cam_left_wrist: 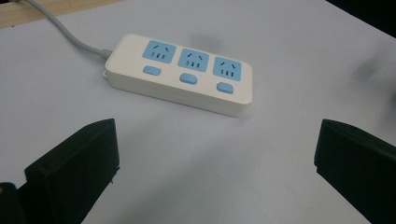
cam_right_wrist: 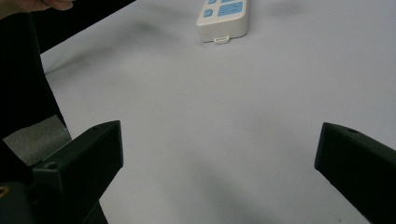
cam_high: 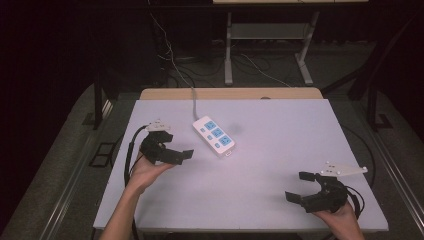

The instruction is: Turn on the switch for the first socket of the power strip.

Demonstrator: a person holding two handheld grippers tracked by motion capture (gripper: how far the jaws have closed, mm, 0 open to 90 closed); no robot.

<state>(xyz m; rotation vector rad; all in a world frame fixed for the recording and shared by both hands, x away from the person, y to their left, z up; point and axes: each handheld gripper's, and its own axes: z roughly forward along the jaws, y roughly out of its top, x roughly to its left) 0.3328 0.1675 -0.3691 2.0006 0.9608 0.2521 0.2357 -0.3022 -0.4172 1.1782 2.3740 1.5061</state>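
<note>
item: power strip, white housing, three blue sockets in a row, one blue rocker switch beside each socket.
location: lies flat on the surface, left of centre toward the far edge, set at a diagonal; in the left gripper view it sits just ahead of the jaws, not between them.
cable: grey cord leaves the far end of the strip and runs off over the far edge of the surface.
left hand-held gripper: jaws spread wide, nothing between them, near the strip on its left, not touching it.
right hand-held gripper: jaws spread wide, empty, near the front right corner of the surface, well apart from the strip.
weight (judged): light to moderate; rigid moulded plastic, will not flex under the pads.
surface finish (judged): smooth, somewhat slippery; rounded edges give little bite.
fragility (judged): sturdy housing; the rocker switches may trip if pressed.
grasp point (judged): across the short width, pads on the two long side walls, near mid-length and clear of the switches.
cord effect (judged): the cord will drag and may swing the far end when the strip is lifted.
markings: no brand, label or readable writing can be made out on the strip.
</note>
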